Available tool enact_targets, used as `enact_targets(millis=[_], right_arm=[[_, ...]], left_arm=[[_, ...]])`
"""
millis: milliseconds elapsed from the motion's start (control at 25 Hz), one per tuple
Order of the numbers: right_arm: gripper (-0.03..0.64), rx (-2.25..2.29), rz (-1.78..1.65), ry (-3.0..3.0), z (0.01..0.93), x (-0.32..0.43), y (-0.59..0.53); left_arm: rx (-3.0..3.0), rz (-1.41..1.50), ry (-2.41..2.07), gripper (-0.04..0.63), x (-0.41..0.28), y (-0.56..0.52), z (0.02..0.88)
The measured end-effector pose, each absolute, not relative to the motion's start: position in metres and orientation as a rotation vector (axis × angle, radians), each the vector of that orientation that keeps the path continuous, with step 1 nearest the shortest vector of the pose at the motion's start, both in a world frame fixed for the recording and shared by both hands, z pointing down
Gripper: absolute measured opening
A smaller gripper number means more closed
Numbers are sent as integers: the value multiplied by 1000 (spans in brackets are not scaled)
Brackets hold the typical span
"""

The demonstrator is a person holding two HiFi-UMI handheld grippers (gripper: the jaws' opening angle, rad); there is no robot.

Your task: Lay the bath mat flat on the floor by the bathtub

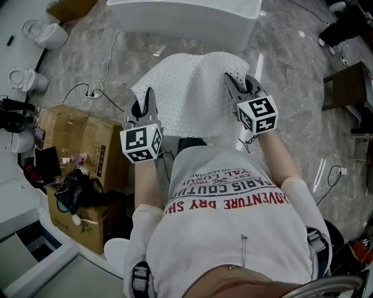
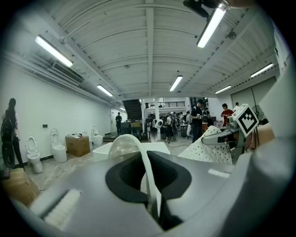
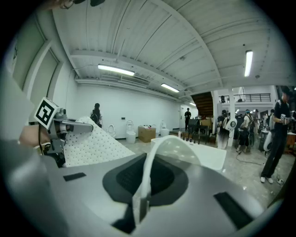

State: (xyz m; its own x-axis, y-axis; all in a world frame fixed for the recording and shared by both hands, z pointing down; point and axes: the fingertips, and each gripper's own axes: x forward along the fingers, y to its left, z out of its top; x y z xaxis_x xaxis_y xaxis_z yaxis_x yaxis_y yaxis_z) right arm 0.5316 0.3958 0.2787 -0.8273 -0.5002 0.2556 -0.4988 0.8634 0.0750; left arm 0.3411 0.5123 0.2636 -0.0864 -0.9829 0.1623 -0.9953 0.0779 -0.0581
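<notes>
The white perforated bath mat [image 1: 192, 96] hangs spread between my two grippers, above the grey marble floor and just short of the white bathtub [image 1: 186, 17]. My left gripper [image 1: 150, 96] is shut on the mat's left near corner. My right gripper [image 1: 231, 80] is shut on the right near corner. In the left gripper view a thin fold of mat [image 2: 147, 171] runs up between the jaws, and more of the mat [image 2: 210, 148] shows at the right. In the right gripper view the pinched edge [image 3: 147, 176] arches forward, with the sheet [image 3: 90, 143] to the left.
Open cardboard boxes [image 1: 78, 145] with clutter stand close on the left. Toilets [image 1: 44, 34] and a power strip with cable [image 1: 93, 93] lie further left. A dark wooden table [image 1: 349, 87] stands at the right. Several people [image 2: 199, 120] stand far off in the hall.
</notes>
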Motion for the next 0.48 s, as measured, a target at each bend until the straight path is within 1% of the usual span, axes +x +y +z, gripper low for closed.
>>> enact_targets(millis=[480], right_arm=[[18,740,32,-2767,289,534,395]], left_arm=[[2049,218,-2226,18,343,507,268]])
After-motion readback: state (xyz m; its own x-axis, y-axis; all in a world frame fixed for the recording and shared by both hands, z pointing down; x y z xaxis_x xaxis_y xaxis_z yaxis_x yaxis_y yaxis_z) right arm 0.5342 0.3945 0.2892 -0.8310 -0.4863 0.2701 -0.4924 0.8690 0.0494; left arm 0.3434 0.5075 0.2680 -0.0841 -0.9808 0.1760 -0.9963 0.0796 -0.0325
